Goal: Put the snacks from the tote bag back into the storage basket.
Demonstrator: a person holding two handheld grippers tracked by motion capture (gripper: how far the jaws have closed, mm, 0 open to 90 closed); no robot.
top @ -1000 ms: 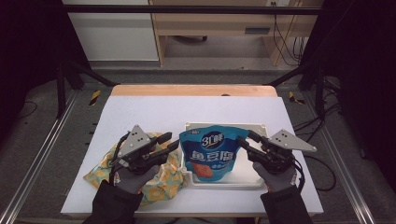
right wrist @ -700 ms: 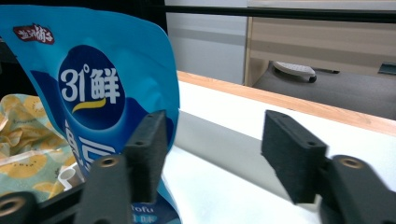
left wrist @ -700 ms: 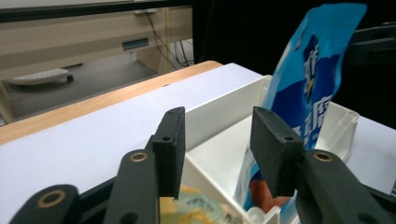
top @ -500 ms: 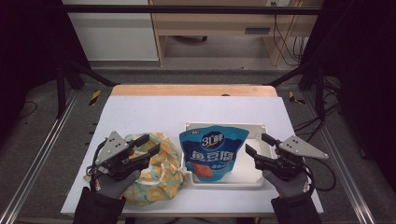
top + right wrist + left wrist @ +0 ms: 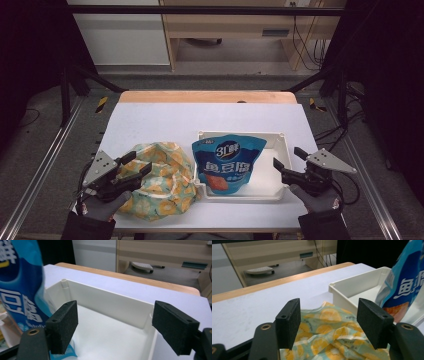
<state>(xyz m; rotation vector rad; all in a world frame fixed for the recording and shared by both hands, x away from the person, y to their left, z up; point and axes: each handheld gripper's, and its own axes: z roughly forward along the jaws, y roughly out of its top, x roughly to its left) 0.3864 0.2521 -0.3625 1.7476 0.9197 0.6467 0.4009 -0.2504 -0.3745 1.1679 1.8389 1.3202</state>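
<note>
A blue snack pouch (image 5: 227, 162) leans in the left half of a white tray (image 5: 275, 172) on the pale table. To its left lies a crumpled cloth bag (image 5: 162, 180) printed with orange slices. My left gripper (image 5: 136, 162) hovers at the cloth's left edge. In the left gripper view its jaws have just been opening, and the cloth (image 5: 332, 337) lies under the gap without touching the pads (image 5: 288, 322). My right gripper (image 5: 288, 157) sits at the tray's right end. Its jaws have also just been opening, with nothing between them above the tray floor (image 5: 112, 340); the pouch (image 5: 22, 285) is beside its left pad.
The far half of the table (image 5: 200, 120) is bare up to its wooden edge (image 5: 207, 96). Black frame posts (image 5: 65, 85) stand at both sides, and a metal rail (image 5: 45, 165) runs along the left. A wooden cabinet (image 5: 225, 22) stands beyond.
Both grippers have drawn back from the pouch, the left leftwards and the right rightwards, and their jaws have widened. The cloth now lies spread out beside the tray.
</note>
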